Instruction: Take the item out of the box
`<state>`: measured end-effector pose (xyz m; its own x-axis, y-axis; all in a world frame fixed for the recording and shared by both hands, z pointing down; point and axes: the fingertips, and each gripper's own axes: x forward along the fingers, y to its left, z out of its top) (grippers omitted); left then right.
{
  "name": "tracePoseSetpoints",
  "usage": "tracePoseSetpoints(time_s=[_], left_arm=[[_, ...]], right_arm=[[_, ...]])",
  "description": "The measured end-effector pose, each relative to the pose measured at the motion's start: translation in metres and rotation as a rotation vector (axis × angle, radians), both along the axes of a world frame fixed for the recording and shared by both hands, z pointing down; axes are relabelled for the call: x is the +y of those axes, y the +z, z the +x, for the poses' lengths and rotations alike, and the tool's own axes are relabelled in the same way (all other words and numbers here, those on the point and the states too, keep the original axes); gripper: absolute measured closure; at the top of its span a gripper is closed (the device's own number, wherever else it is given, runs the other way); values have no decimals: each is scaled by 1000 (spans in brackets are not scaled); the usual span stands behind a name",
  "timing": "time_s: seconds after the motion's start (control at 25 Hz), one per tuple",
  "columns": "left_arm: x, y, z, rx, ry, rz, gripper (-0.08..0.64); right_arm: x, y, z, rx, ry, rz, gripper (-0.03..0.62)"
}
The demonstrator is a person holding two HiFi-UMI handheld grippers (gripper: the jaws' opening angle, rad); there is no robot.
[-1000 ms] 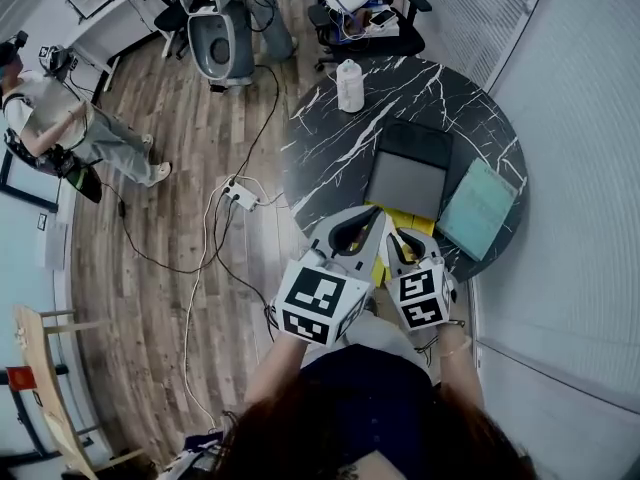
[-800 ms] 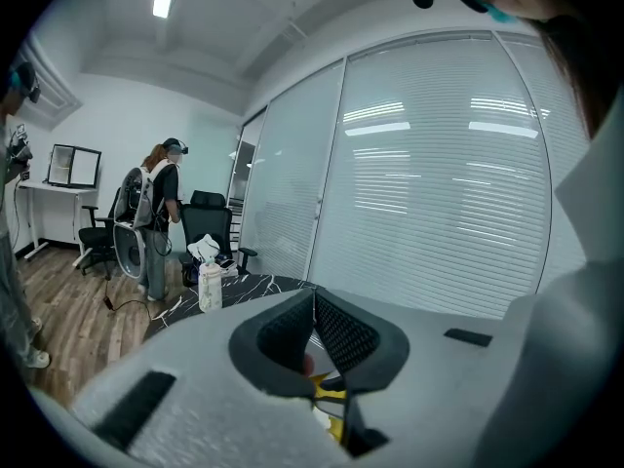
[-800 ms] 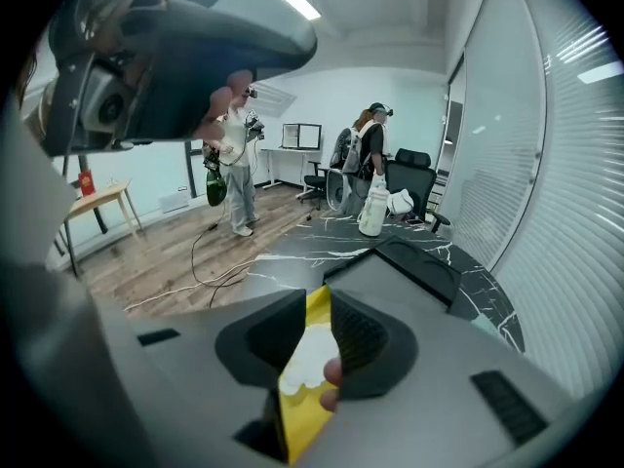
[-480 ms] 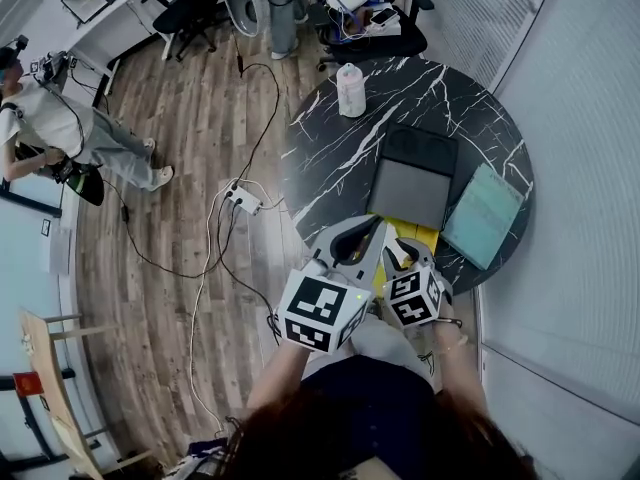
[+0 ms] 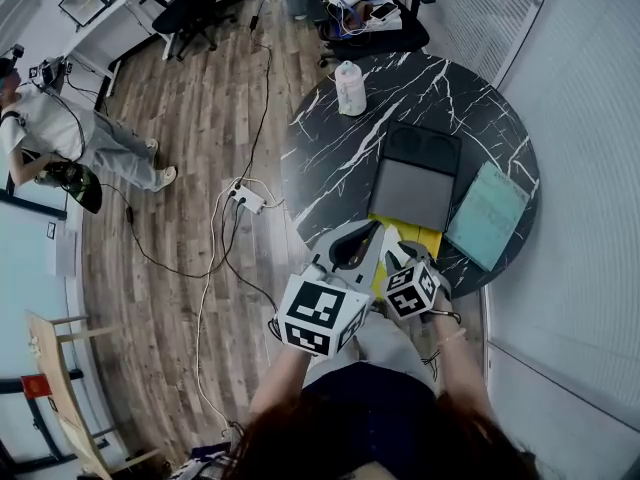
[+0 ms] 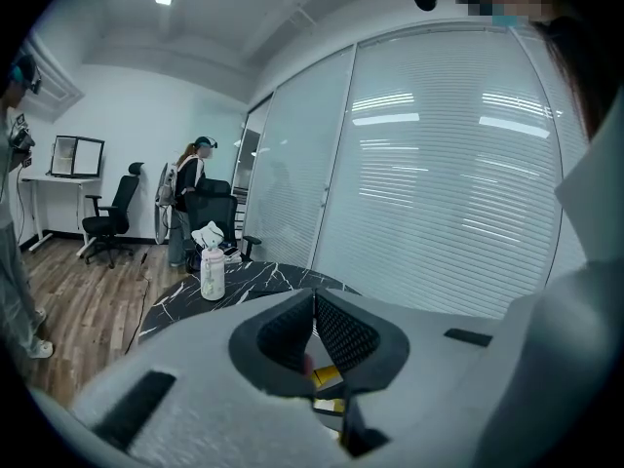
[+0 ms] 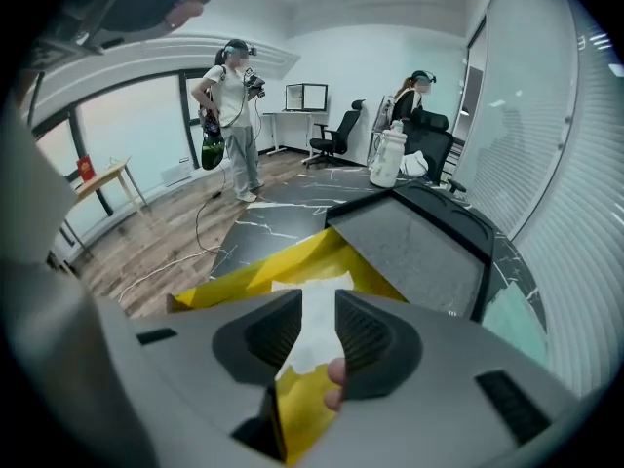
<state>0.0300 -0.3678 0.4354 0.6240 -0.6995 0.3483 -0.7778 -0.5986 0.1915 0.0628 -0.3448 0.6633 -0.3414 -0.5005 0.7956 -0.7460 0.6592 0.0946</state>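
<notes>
The grey box [image 5: 410, 193] lies open on the round black marble table [image 5: 330, 158], its black lid [image 5: 422, 146] at the far side. A yellow padded package [image 5: 425, 236] with a white label lies just in front of it at the table's near edge. My right gripper [image 5: 402, 250] is over it. In the right gripper view the package [image 7: 292, 266] runs between the jaws, and the right gripper [image 7: 318, 300] is shut on it. My left gripper [image 5: 360, 236] hangs just left of it. Its jaws meet at the tips, so the left gripper [image 6: 314, 298] is shut, with nothing seen held.
A teal flat item [image 5: 487, 213] lies right of the box. A white bottle [image 5: 350, 88] stands at the table's far edge. Beyond are an office chair [image 5: 365, 13] with clutter, a power strip [image 5: 245, 200] with cables on the wood floor, and a person [image 5: 60, 133] at the left.
Both grippers have drawn slightly back toward my body, still over the yellow package. A person at the top of the room has walked out of view.
</notes>
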Motion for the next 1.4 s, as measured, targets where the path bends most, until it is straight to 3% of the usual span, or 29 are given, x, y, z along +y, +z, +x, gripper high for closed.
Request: tracePoseSetpoints(time_s=[0.48, 0.8, 1.08, 1.4], left_arm=[[-1, 17, -3, -21, -28, -38, 532], [3, 28, -3, -23, -31, -68, 532], [7, 23, -6, -22, -36, -63, 532], [22, 18, -9, -20, -28, -48, 532]], right_arm=[[-3, 39, 2, 22, 15, -83, 486], [-1, 56, 1, 65, 40, -129, 545], [-2, 50, 2, -6, 80, -171, 568], [3, 31, 8, -41, 129, -106, 569]])
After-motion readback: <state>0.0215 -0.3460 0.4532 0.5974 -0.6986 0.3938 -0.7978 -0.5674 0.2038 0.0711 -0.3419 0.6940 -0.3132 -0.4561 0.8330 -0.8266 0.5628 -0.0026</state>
